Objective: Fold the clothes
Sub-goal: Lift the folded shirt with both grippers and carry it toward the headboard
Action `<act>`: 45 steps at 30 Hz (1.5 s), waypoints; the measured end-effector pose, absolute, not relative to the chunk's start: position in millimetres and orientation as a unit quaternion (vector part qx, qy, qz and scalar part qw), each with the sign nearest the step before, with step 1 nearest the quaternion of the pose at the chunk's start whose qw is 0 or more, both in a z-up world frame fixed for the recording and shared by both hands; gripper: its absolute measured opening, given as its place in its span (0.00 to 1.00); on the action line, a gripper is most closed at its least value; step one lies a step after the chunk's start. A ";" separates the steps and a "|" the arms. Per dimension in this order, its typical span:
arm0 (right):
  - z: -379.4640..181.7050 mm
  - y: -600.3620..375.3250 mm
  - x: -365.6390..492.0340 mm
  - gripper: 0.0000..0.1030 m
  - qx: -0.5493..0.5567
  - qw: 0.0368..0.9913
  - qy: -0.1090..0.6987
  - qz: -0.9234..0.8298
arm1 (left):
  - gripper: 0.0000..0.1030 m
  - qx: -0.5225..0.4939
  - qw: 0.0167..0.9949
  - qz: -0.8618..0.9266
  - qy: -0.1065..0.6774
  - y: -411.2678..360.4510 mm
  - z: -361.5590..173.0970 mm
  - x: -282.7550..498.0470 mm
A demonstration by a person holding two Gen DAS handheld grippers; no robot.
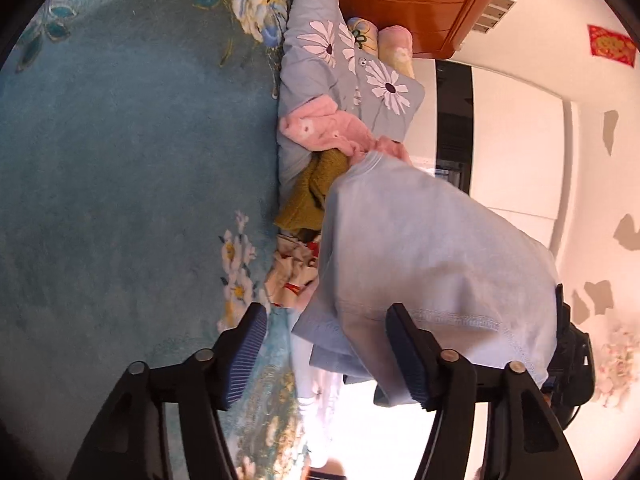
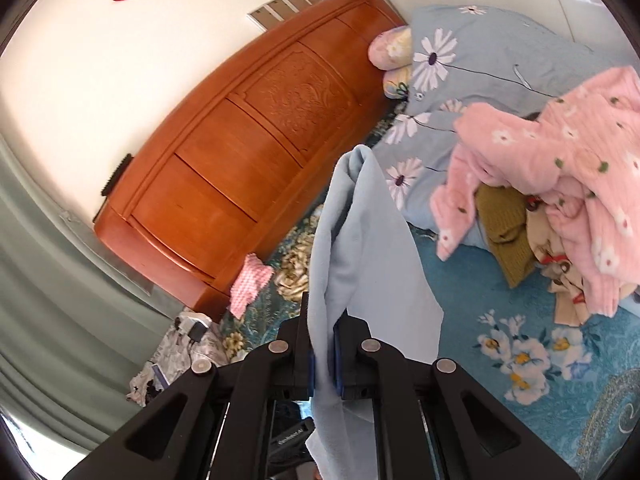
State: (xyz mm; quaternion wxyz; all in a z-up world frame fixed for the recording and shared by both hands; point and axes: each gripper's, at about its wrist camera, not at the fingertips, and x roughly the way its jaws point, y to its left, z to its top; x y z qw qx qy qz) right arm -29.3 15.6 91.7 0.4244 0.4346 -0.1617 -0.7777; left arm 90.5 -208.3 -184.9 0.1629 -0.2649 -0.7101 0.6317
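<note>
One pale blue cotton garment (image 2: 372,256) is hanging above the teal floral bedspread (image 1: 120,160), pinched by the right gripper (image 2: 324,360); the left gripper (image 1: 340,352) is gaping wide, the hem draping over its right finger.

**Count of things on the bed**

There was one light blue garment (image 2: 360,248), one pink flowered garment (image 2: 560,168), one olive knitted piece (image 2: 504,232) and one daisy quilt (image 2: 480,60). Two rolled pillows (image 2: 390,46) lay by one wooden headboard (image 2: 248,152). Two grippers were counted, left (image 1: 326,356) and right (image 2: 324,356).

Pale blue garment (image 2: 360,240), pink floral pyjamas (image 2: 560,160), teal flowered bedspread (image 1: 120,140), orange-brown headboard (image 2: 248,152)
</note>
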 end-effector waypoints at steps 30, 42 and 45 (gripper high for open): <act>111.4 -119.3 -51.3 0.07 0.454 0.489 -0.096 -0.738 | 0.37 -0.080 0.199 0.613 -0.760 -314.5 -159.7 77.3; 23.3 -384.2 -24.3 0.07 0.490 0.660 0.019 -0.569 | 0.37 -0.075 -0.100 0.749 -0.651 -474.1 -173.6 191.8; -5.2 -430.0 -25.7 0.07 0.495 0.677 0.041 -0.543 | 0.37 -0.086 -0.152 0.758 -0.628 -496.8 -184.4 200.7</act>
